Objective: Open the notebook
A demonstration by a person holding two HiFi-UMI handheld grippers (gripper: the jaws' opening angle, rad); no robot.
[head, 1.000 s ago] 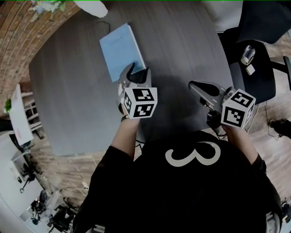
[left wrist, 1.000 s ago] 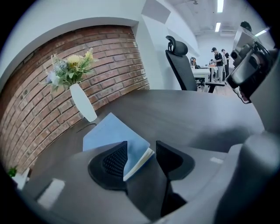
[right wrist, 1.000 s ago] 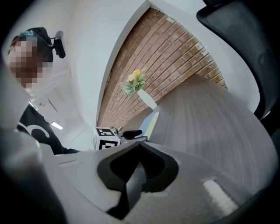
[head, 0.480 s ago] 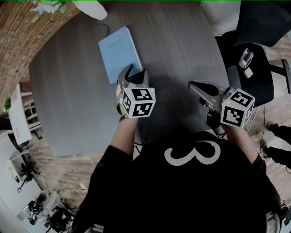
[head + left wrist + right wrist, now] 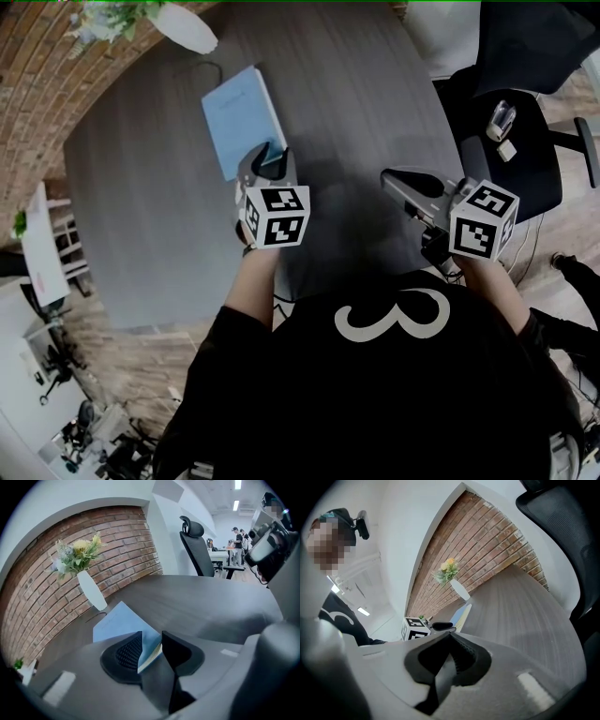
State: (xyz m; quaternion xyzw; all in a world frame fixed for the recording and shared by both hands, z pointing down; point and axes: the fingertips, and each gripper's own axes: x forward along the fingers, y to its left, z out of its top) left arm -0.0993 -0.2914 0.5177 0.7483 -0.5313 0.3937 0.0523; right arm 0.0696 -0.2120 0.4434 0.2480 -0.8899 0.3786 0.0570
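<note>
A light blue notebook (image 5: 236, 111) lies closed on the dark grey round table (image 5: 366, 84), in front of the person's left hand. My left gripper (image 5: 269, 156) points down at its near corner. In the left gripper view that corner of the notebook (image 5: 117, 625) sits between the two pads, and the jaws of my left gripper (image 5: 151, 646) are closing with a little room still showing beside it. My right gripper (image 5: 389, 176) hovers over the table's right side, away from the notebook (image 5: 462, 613). In its own view, my right gripper (image 5: 451, 638) has its pads together with nothing between them.
A white vase (image 5: 185, 26) with flowers stands just beyond the notebook near the brick wall (image 5: 122, 550). A black office chair (image 5: 517, 141) carrying small objects stands right of the table. Another chair (image 5: 197, 545) stands at the table's far side.
The left gripper's jaws have narrowed around the notebook's near corner. Both hands have stayed almost where they were.
</note>
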